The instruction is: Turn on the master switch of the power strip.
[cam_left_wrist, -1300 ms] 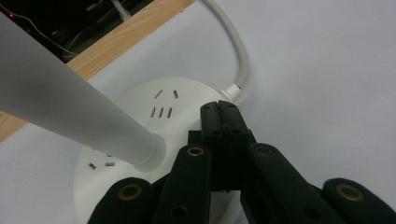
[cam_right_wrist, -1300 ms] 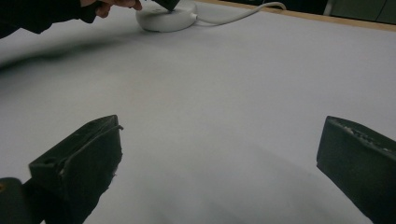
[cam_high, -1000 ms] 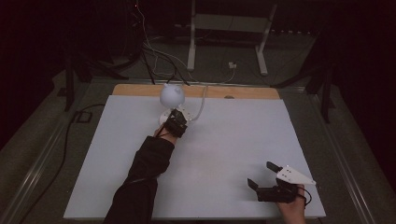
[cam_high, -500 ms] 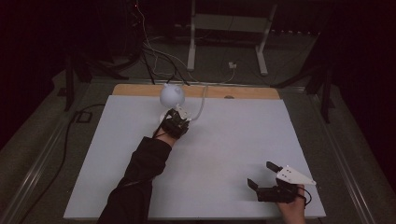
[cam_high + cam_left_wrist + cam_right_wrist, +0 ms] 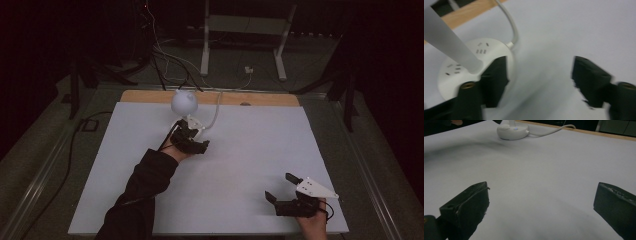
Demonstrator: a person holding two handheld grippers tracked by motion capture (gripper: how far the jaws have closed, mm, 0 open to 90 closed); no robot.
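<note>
White paper is spread over the table (image 5: 250, 165) in a dark room. Just past the fingers of the left gripper (image 5: 539, 77) a small white lamp (image 5: 184, 102) is set, its round base (image 5: 461, 67) touching one finger (image 5: 495, 80). The jaws have just been opening, and nothing is gripped between them. Well apart from the lamp, the right gripper (image 5: 282, 187) is held wide open over bare paper.

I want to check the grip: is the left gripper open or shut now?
Open. The left gripper has just been opening; its jaws stand apart beside the lamp base, nothing between them.
</note>
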